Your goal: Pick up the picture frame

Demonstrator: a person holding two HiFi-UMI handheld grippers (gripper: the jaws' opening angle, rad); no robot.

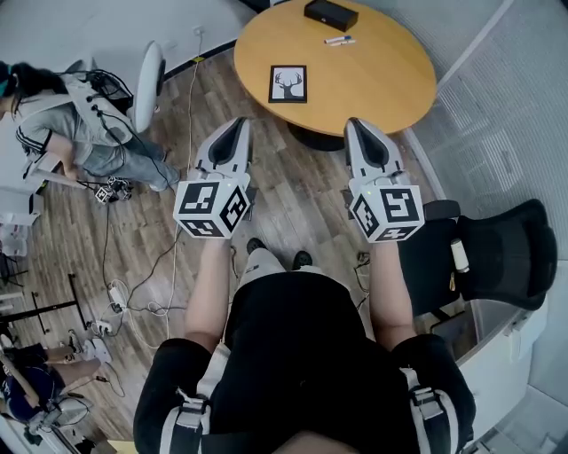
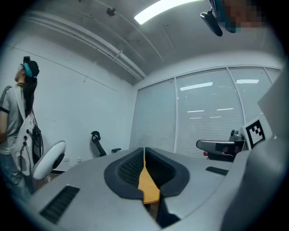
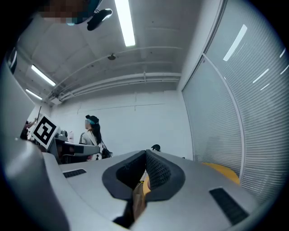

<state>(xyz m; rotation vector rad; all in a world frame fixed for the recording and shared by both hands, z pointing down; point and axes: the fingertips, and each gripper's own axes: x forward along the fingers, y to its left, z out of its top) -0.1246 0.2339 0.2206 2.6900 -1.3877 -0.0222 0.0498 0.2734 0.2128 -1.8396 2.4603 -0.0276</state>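
Both hand-held grippers are closed and empty. The left gripper (image 1: 238, 126) and the right gripper (image 1: 356, 124) each show, in their own views, dark ribbed jaws pressed together along a thin seam with nothing between the pads. In the head view they sit side by side at mid-frame, held level and pointing toward the top of the picture. Each carries its marker cube at the rear, just ahead of the person's forearms.

The picture frame (image 1: 288, 83) lies flat on the round wooden table (image 1: 382, 84) in the upper middle of the head view, towards the left of the tabletop and near its lower edge. It has a black border around a white print of an antlered deer head. It sits above and between the two gripper tips, well apart from both. Farther up on the table are a black box (image 1: 330, 13) and, just below it, two pens (image 1: 338, 40).

A black office chair (image 1: 501, 253) stands at the right edge. A white chair (image 1: 149, 84) and another person (image 1: 71, 133) are at the upper left. Cables (image 1: 169, 257) trail across the wood-plank floor (image 1: 293, 195).

In the left gripper view a sliver of the orange tabletop shows below the closed seam, and the white chair is at lower left. In the right gripper view the table's curved edge appears at lower right, beside a wall of blinds (image 3: 253, 113).
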